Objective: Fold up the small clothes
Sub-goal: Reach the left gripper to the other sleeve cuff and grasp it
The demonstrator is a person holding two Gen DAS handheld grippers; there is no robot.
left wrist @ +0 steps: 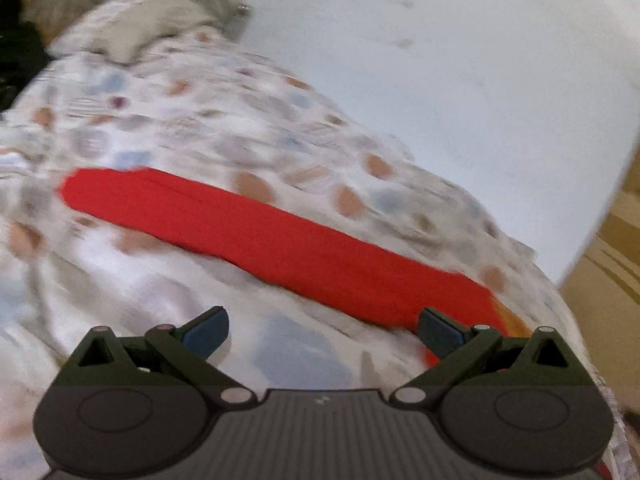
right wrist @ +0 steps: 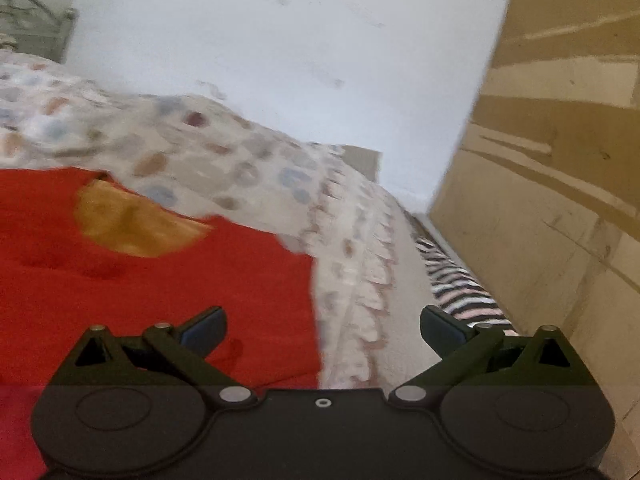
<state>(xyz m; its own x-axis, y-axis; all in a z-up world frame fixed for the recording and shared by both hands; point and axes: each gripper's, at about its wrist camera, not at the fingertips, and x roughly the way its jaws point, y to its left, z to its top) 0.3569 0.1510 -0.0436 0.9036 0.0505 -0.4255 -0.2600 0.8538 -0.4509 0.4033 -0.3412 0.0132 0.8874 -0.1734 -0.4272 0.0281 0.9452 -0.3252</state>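
A red garment (left wrist: 256,232) lies as a long folded band on the patterned bedspread (left wrist: 200,120). In the right wrist view the same red garment (right wrist: 160,288) lies flat with an orange patch (right wrist: 132,224) near its far edge. My left gripper (left wrist: 323,330) is open and empty, just before the garment's near edge. My right gripper (right wrist: 323,330) is open and empty, over the garment's right edge, with its left finger (right wrist: 204,330) above the red cloth.
The bedspread (right wrist: 248,160) has a ruffled edge (right wrist: 360,280) falling off to the right. A white wall (right wrist: 280,60) stands behind the bed. A tan wardrobe (right wrist: 552,184) stands at the right, with a striped rug (right wrist: 460,284) on the floor beside it.
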